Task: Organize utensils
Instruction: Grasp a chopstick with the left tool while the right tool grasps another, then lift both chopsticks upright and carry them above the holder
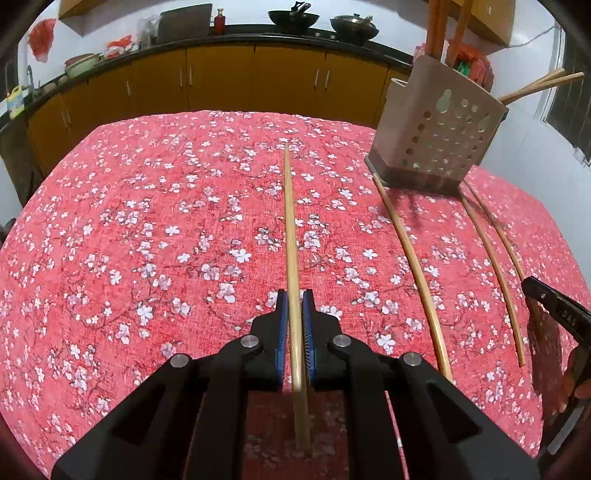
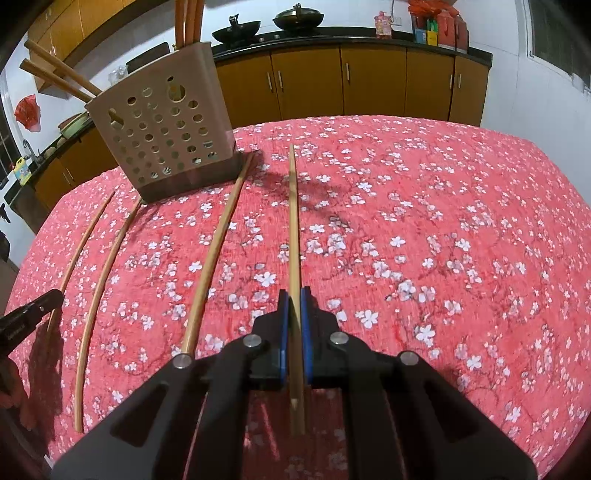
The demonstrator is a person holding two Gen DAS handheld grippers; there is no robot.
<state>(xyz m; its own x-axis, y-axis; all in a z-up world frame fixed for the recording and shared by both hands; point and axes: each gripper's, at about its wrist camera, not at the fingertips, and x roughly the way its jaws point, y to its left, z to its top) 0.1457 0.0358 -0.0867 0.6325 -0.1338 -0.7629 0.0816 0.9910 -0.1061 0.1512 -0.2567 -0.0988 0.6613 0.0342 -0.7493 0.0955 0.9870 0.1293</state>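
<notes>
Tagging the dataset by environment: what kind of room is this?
Most likely a home kitchen. Yellow base cabinets run under a dark counter holding two woks, and a perforated utensil holder stands on a floral tablecloth with chopsticks laid out.

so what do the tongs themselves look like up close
Both the left tongs and the right tongs are matte black angular plastic linkages with round silver pivot bolts. Each finger carries a blue pad, ridged on its inner face. No cables or sleeves show.
</notes>
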